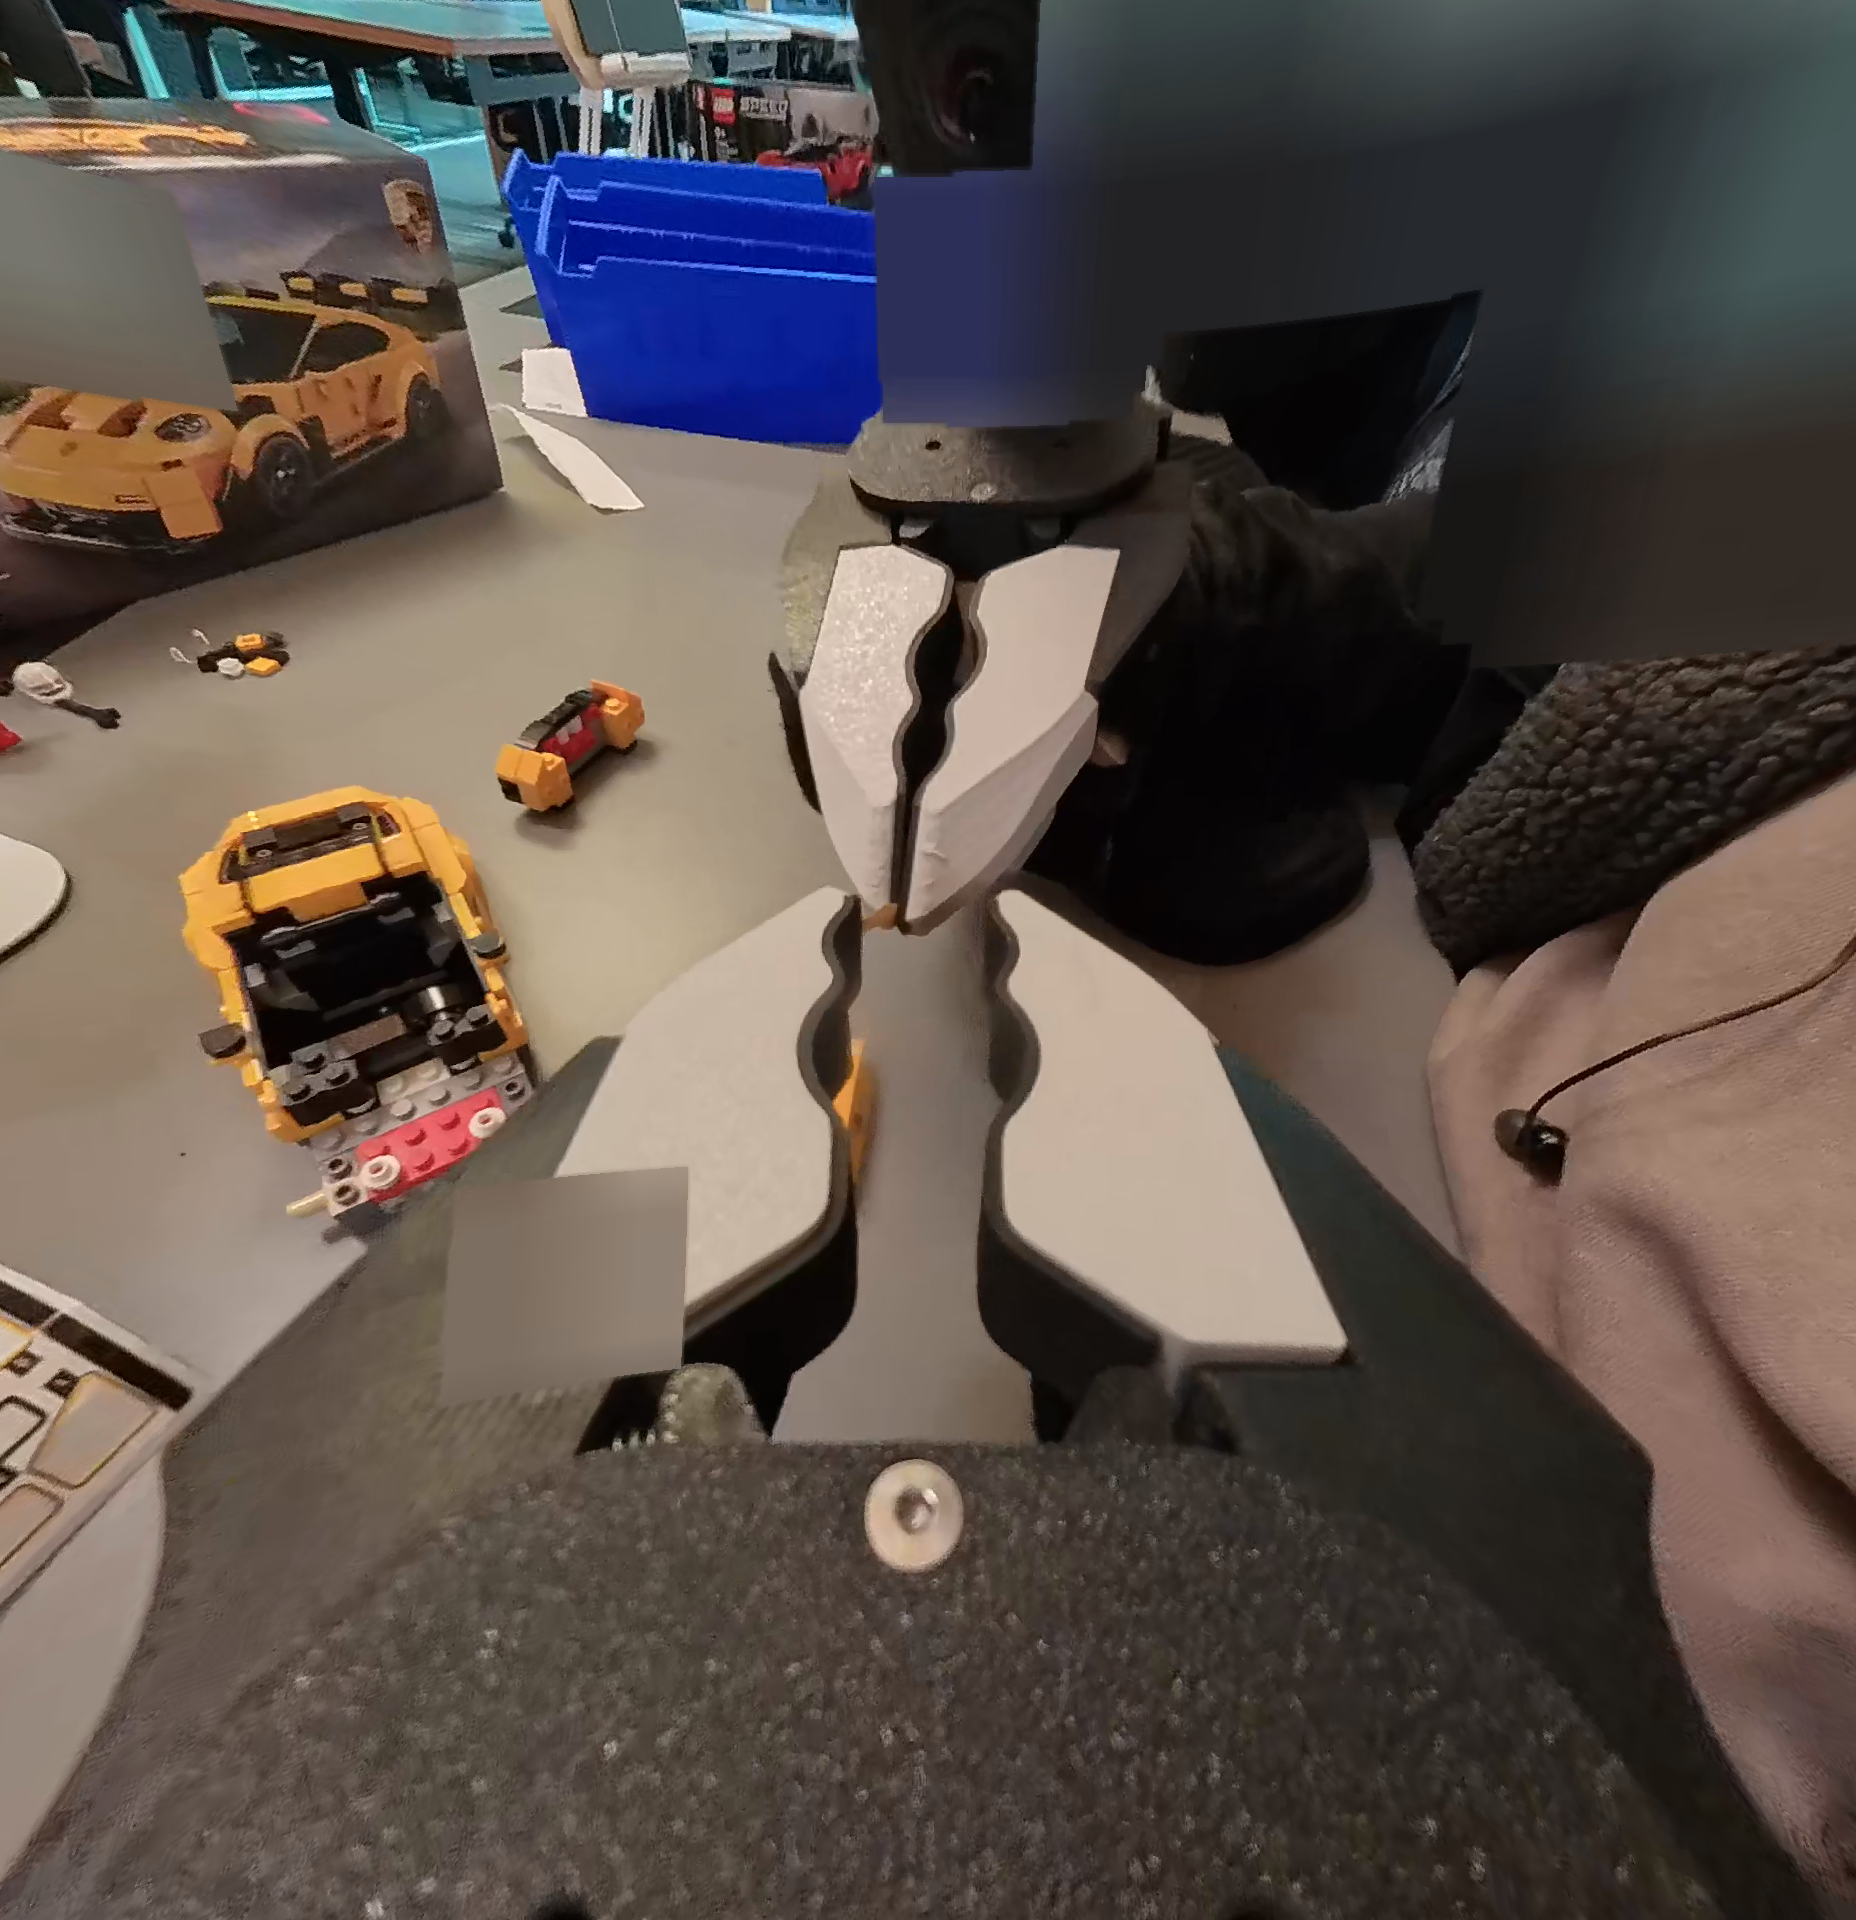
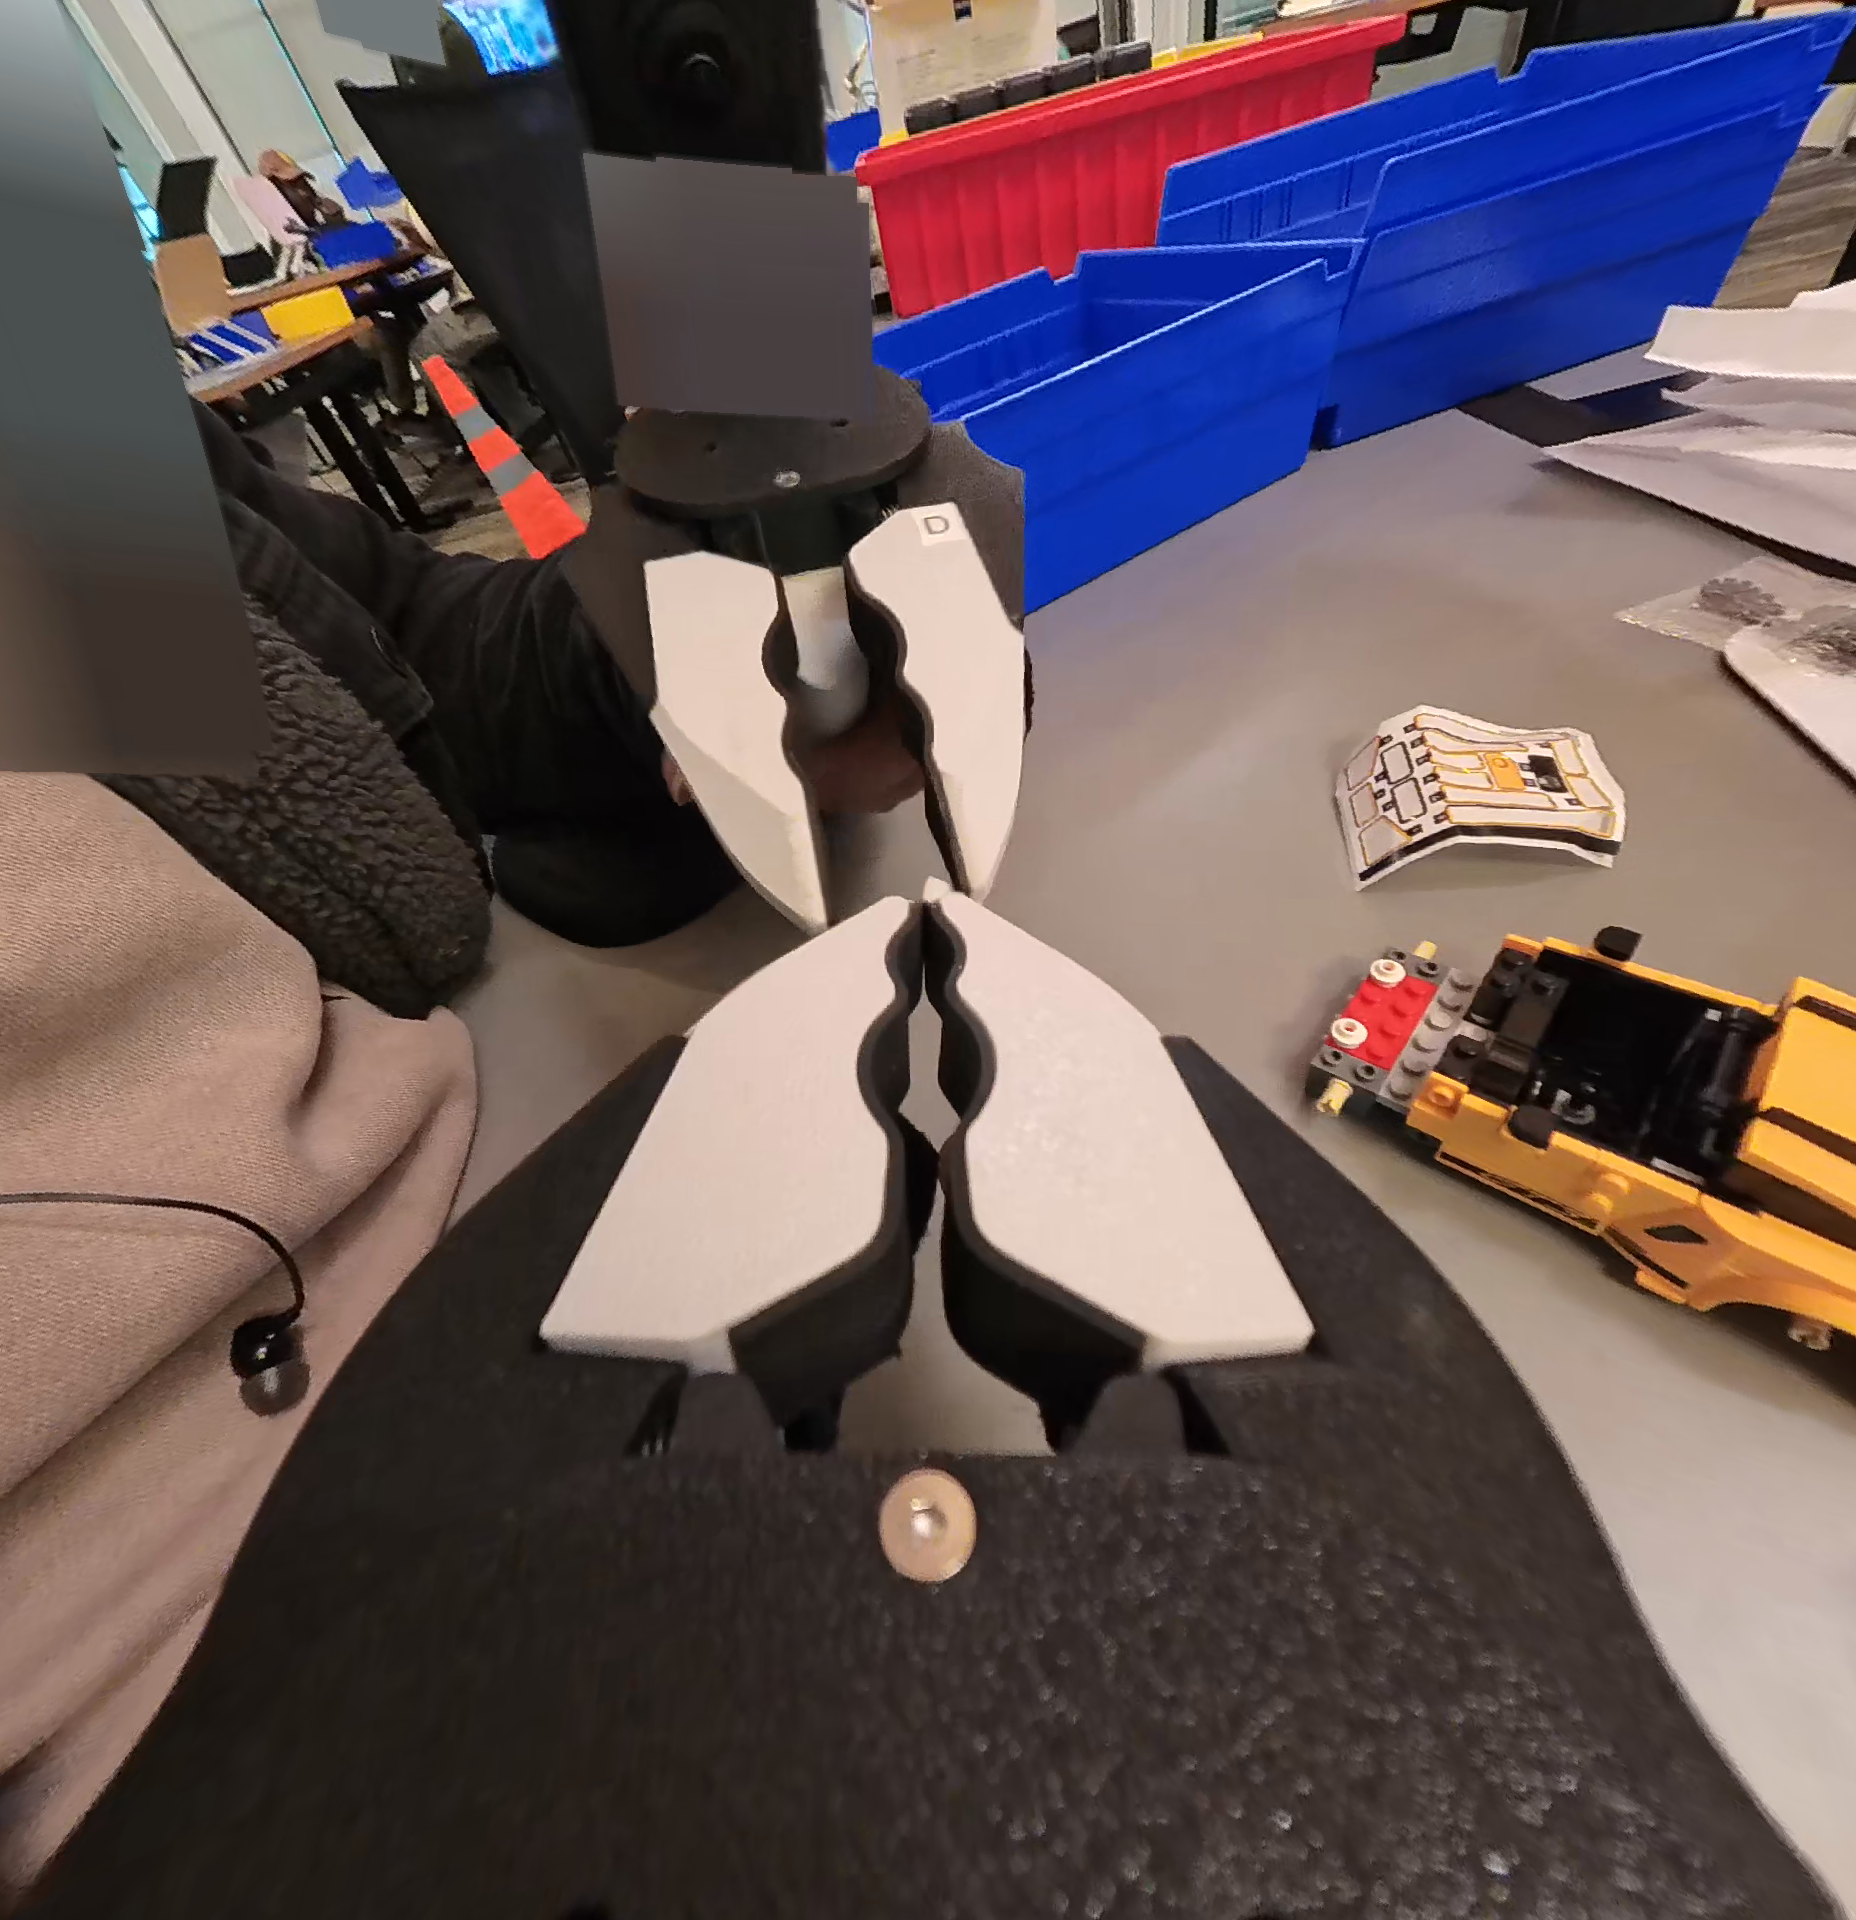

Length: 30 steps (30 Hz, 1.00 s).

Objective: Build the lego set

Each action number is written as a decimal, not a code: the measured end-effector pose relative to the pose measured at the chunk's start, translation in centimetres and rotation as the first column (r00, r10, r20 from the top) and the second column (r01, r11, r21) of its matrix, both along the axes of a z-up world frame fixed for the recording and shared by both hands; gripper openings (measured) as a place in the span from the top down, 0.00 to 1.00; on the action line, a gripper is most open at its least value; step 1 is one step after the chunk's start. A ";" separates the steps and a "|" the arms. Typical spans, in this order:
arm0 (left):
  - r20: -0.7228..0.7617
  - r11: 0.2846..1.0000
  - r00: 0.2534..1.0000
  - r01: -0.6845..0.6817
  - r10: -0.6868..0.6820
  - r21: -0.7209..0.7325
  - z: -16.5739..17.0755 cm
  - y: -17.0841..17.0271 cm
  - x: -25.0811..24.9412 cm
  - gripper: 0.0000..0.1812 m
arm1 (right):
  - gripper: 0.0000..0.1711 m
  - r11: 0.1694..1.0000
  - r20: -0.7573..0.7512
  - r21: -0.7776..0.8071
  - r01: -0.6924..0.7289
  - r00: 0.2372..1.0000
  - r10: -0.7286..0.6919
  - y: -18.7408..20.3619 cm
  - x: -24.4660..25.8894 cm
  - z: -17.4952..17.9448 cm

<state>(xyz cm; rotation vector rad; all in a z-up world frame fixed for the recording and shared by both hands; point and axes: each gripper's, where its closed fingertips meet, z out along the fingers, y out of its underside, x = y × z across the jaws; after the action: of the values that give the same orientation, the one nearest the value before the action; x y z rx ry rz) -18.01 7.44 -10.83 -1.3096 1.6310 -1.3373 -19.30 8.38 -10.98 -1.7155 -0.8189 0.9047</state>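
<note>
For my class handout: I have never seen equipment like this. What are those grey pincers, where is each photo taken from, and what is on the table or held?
A person holds two hand-held grippers, each with a camera looking along its fingers. One picture is from the left gripper, open; the other from the right gripper, shut, seemingly pinching a tiny orange piece. On the grey table lie a half-built yellow Lego car, a small orange-black assembly, a sticker sheet, the set's box and blue bins.

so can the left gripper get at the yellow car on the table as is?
Probably yes: the left gripper is open, and the yellow car sits uncovered on the table to its left. The shut right gripper meets it tip to tip, not between them.
</note>
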 end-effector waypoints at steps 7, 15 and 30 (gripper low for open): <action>0.051 1.000 0.998 -0.030 0.030 0.004 0.8 0.6 0.0 0.83 | 1.00 0.999 -0.157 -0.052 -0.002 0.988 -0.006 0.2 0.5 1.7; 0.201 0.858 0.957 -0.279 0.210 0.432 1.9 2.8 0.2 0.88 | 1.00 0.953 -0.478 -0.300 -0.048 0.872 -0.107 1.3 1.4 3.5; 0.212 0.844 0.947 -0.313 0.242 0.435 2.2 2.8 0.1 0.95 | 1.00 0.932 -0.527 -0.361 -0.041 0.833 -0.167 1.9 0.9 2.9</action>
<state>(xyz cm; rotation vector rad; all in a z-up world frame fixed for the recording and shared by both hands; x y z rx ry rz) -17.91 10.24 -8.66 -1.0721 1.4686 -0.7818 -18.42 10.31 -8.03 -1.6334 -0.2082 1.4831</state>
